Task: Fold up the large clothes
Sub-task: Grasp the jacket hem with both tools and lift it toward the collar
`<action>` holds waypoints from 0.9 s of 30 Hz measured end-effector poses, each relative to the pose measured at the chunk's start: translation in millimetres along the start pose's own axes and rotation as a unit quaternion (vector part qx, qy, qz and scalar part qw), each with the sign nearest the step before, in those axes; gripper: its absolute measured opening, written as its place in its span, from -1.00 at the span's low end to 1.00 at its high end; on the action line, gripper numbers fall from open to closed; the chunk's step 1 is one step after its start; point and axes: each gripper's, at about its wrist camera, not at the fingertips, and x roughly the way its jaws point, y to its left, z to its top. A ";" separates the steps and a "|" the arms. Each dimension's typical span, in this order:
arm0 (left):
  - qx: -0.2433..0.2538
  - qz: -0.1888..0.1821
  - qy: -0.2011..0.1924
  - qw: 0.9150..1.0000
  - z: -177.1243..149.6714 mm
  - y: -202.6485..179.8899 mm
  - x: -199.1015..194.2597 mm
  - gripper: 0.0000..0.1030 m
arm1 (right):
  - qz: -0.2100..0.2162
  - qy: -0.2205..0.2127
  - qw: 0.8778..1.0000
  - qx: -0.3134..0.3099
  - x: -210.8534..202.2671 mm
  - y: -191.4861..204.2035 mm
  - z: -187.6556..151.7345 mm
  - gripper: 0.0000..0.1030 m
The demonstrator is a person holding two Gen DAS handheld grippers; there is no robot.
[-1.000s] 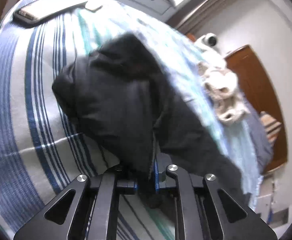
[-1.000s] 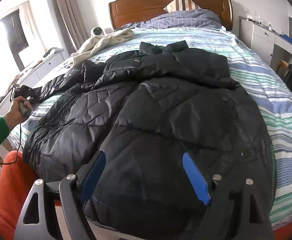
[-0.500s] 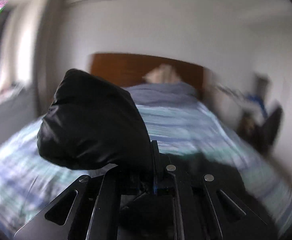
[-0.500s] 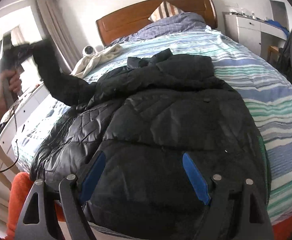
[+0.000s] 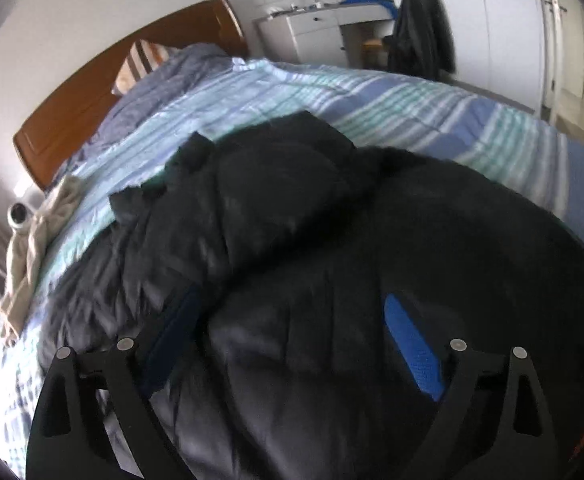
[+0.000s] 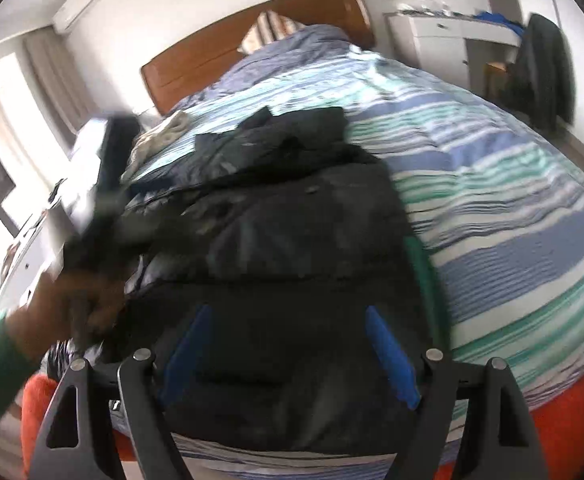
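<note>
- Striped bed lies bare beyond and right of both grippers, up to the headboard
- Black puffer jacket lies flat under them, one sleeve folded across its chest
- Left gripper, jaws just sprung wide, holds nothing
- Right gripper gapes, empty, over the hem

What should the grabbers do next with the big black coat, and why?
Probably fold the other side in next. The left gripper has just been opening, with nothing pinched between its pads, and one sleeve already lies across the black coat. The right gripper hangs open above the hem, so it could likely grab the coat's right edge.
</note>
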 end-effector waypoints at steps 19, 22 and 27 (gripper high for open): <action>-0.336 0.062 0.068 0.937 -104.2 193.3 8.0 0.76 | 0.075 0.009 0.996 0.043 160.2 28.9 189.3 -0.77; -0.353 0.088 0.130 0.922 -93.7 210.6 56.5 -0.05 | 0.056 -0.025 0.998 0.018 146.2 31.3 201.6 -0.79; -0.404 0.141 0.113 0.897 -89.1 231.5 80.8 -0.16 | 0.005 -0.017 1.000 -0.006 160.8 32.8 196.3 -0.80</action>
